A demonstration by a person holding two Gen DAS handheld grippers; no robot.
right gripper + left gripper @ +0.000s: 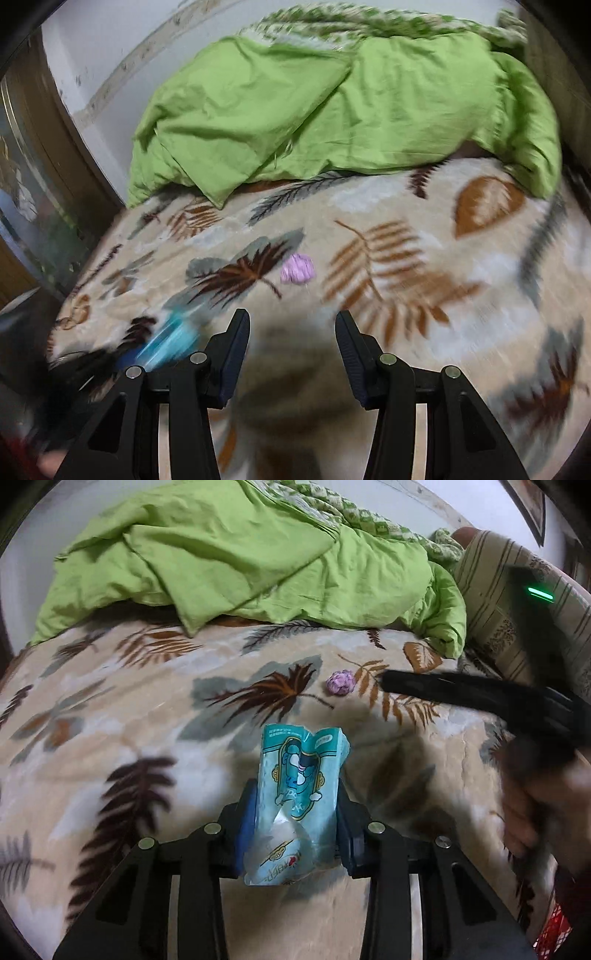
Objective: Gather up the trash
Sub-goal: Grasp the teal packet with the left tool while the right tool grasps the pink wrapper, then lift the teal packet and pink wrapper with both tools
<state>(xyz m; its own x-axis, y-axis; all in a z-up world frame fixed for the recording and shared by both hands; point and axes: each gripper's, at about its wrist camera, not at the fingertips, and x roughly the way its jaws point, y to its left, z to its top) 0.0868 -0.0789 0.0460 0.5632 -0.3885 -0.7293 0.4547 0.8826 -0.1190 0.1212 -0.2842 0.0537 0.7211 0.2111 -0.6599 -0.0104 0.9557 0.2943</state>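
My left gripper [295, 805] is shut on a light-blue snack wrapper [299, 775] with a cartoon print, held just above the leaf-patterned blanket [147, 709]. A crumpled purple paper ball [340, 682] lies on the blanket beyond it. My right gripper [388, 681] reaches in from the right, its tip close to the ball. In the right wrist view my right gripper [291, 325] is open and empty, with the purple ball [297, 268] a short way ahead between the finger lines. The blue wrapper [173, 341] shows blurred at lower left.
A rumpled green duvet [258, 561] covers the far side of the bed and shows in the right wrist view [332, 110]. A striped pillow [509, 602] lies at far right. A wooden cabinet [44, 166] stands left of the bed.
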